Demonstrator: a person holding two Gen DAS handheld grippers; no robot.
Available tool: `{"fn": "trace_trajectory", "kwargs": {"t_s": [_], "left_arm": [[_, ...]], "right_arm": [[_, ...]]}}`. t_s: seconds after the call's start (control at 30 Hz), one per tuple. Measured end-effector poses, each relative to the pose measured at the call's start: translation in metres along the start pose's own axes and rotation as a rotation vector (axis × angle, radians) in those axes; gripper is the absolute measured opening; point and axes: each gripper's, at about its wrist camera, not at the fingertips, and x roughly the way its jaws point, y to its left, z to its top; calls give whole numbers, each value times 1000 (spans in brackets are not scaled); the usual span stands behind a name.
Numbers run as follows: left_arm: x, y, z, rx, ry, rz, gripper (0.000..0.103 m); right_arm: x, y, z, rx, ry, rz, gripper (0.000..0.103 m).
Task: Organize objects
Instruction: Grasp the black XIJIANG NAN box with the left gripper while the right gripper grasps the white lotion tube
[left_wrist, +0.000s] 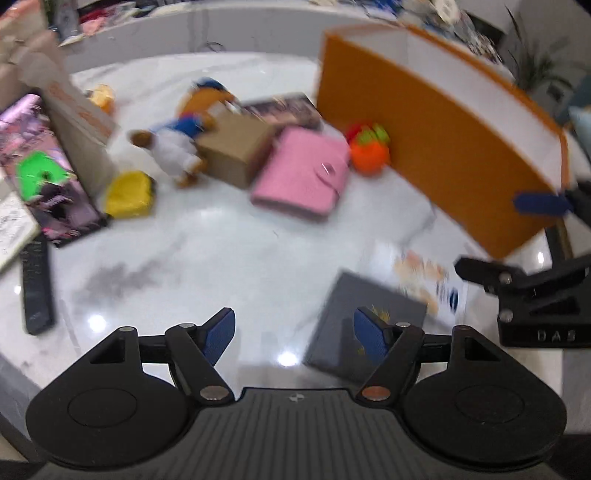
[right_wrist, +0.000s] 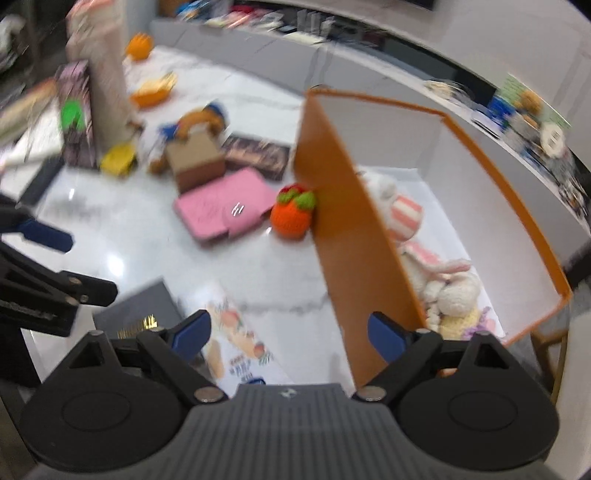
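A large orange box (left_wrist: 424, 136) with white inside stands at the right; in the right wrist view (right_wrist: 354, 236) it holds white and pink plush toys (right_wrist: 439, 273). On the white marble table lie a pink wallet (left_wrist: 303, 173), an orange knitted fruit (left_wrist: 369, 151), a brown carton (left_wrist: 236, 147), a plush duck (left_wrist: 177, 144) and a yellow toy (left_wrist: 129, 194). My left gripper (left_wrist: 294, 334) is open and empty above a dark grey booklet (left_wrist: 362, 317). My right gripper (right_wrist: 289, 332) is open and empty beside the box's near wall, above a printed card (right_wrist: 236, 339).
A tall pale box (left_wrist: 74, 122), a purple package with a green shape (left_wrist: 44, 184) and a black remote (left_wrist: 37, 288) stand at the left. A dark patterned book (left_wrist: 284, 109) lies behind the wallet. Cluttered shelves run along the back.
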Motion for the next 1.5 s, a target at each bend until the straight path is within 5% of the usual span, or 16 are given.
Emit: {"fn": "trace_trajectory", "kwargs": {"t_s": [0.3, 0.63, 0.93, 1.37, 1.5], "left_arm": [[4, -33, -12, 141, -25, -30, 90], [15, -39, -7, 184, 20, -133, 89], [28, -28, -3, 198, 65, -207, 92], [40, 2, -4, 164, 127, -133, 91], [44, 4, -7, 177, 122, -98, 91]], "right_arm": [[21, 12, -23, -240, 62, 84, 82], [33, 13, -21, -286, 89, 124, 82], [45, 22, -18, -337, 92, 154, 69], [65, 36, -3, -310, 68, 195, 68], [70, 33, -3, -252, 105, 236, 57]]}}
